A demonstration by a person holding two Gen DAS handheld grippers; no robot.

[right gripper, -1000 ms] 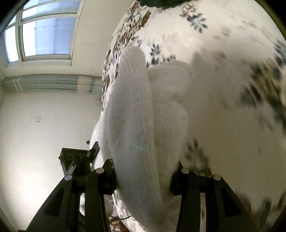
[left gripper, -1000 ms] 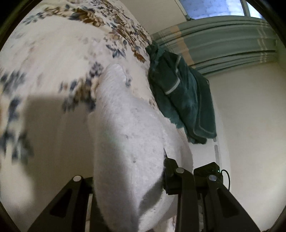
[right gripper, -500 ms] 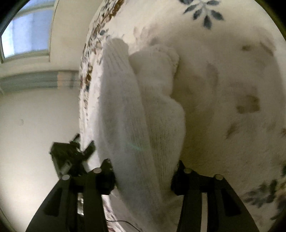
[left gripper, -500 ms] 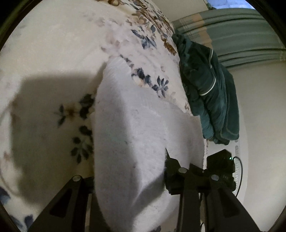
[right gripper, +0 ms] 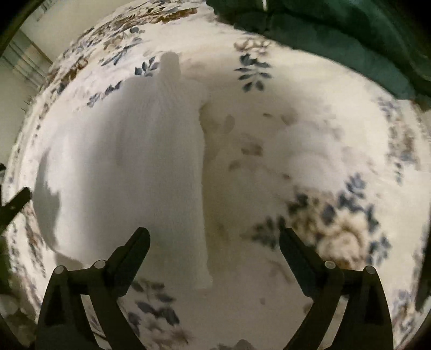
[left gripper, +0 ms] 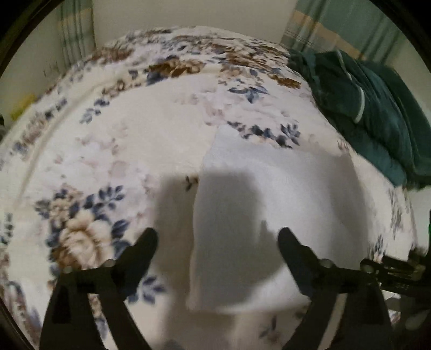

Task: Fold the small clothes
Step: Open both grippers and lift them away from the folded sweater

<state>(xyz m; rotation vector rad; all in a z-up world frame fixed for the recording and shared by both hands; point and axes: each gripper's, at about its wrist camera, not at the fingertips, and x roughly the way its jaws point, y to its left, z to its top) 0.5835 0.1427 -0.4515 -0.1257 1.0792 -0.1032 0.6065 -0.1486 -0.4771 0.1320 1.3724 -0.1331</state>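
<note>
Both grippers stand released above the bed, their jaws having just been opening, with nothing pressed between the pads. Left gripper [left gripper: 217, 238] points down at the white garment [left gripper: 269, 215], which lies flat on the floral bedspread [left gripper: 107, 140]; its left finger is over bare bedspread just left of the garment's left edge, its right finger over the cloth itself, neither clearly touching. The garment shows as a folded white shape, its near edge thick and doubled, with the gripper's shadow falling across its left half. Right gripper [right gripper: 214, 239] also looks down on the garment [right gripper: 161, 167], here a pale ribbed cloth spread to the left and centre of the view, its straight right edge running from far to near between the two fingers. The left finger sits over the cloth, the right finger over the flower print. A dark green cloth [left gripper: 371, 113] is heaped at the far right of the bed, well apart from the white garment. Curtains [left gripper: 336, 24] hang beyond the bed. Both views are somewhat blurred.
</note>
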